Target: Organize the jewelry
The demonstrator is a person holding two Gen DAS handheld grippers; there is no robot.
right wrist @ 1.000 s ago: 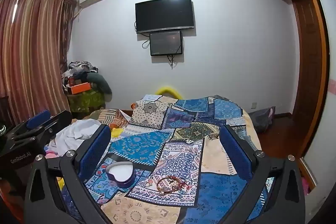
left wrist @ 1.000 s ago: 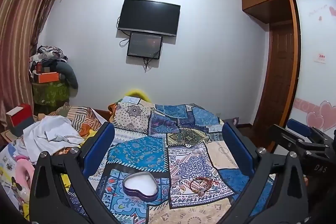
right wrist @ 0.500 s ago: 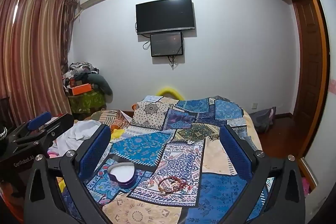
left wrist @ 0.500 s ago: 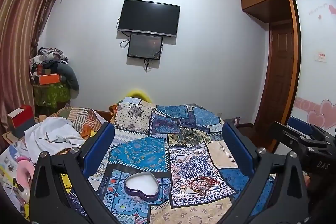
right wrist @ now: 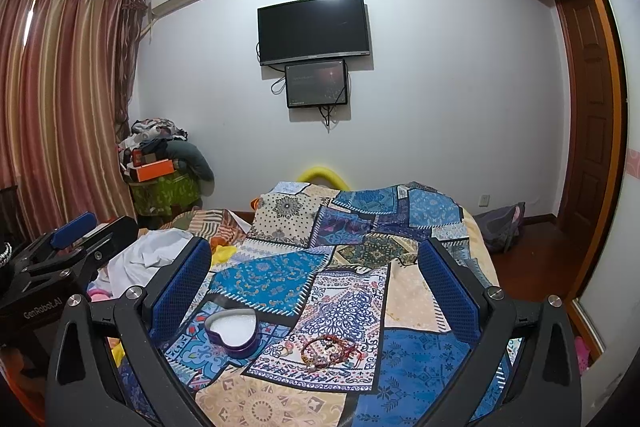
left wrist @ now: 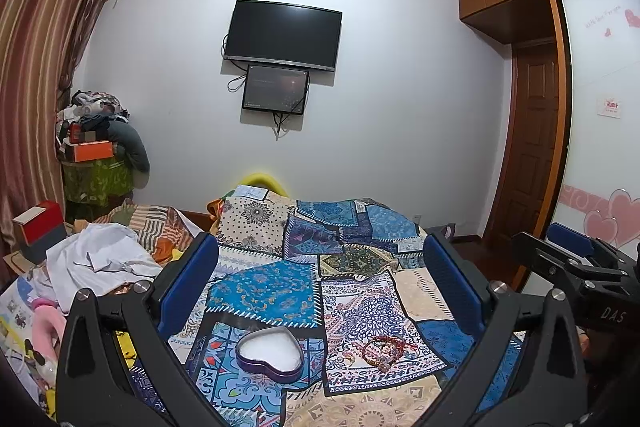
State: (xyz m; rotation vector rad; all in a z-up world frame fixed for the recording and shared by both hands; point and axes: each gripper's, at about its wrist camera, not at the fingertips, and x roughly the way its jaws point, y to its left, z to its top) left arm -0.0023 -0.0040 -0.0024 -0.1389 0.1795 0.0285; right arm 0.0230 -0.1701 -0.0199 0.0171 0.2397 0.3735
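Note:
A purple heart-shaped box [left wrist: 269, 351] with a white lining lies open on the patchwork bedspread [left wrist: 304, 275]; it also shows in the right wrist view [right wrist: 232, 331]. A small heap of beaded bracelets [left wrist: 383, 346] lies just right of it, also seen in the right wrist view [right wrist: 326, 350]. My left gripper [left wrist: 320, 287] is open and empty, held above the bed behind the box. My right gripper [right wrist: 314, 287] is open and empty, above the bracelets' far side. Each gripper shows at the edge of the other's view.
A white cloth [left wrist: 96, 259] and striped fabric lie on the bed's left side. A pile of clothes and an orange box [left wrist: 90, 151] stand in the left corner. A wardrobe and door [left wrist: 532, 155] are on the right. A TV [left wrist: 282, 35] hangs on the far wall.
Both grippers have drifted slightly; the box and bracelets sit a little differently in view. Nothing on the bed has moved.

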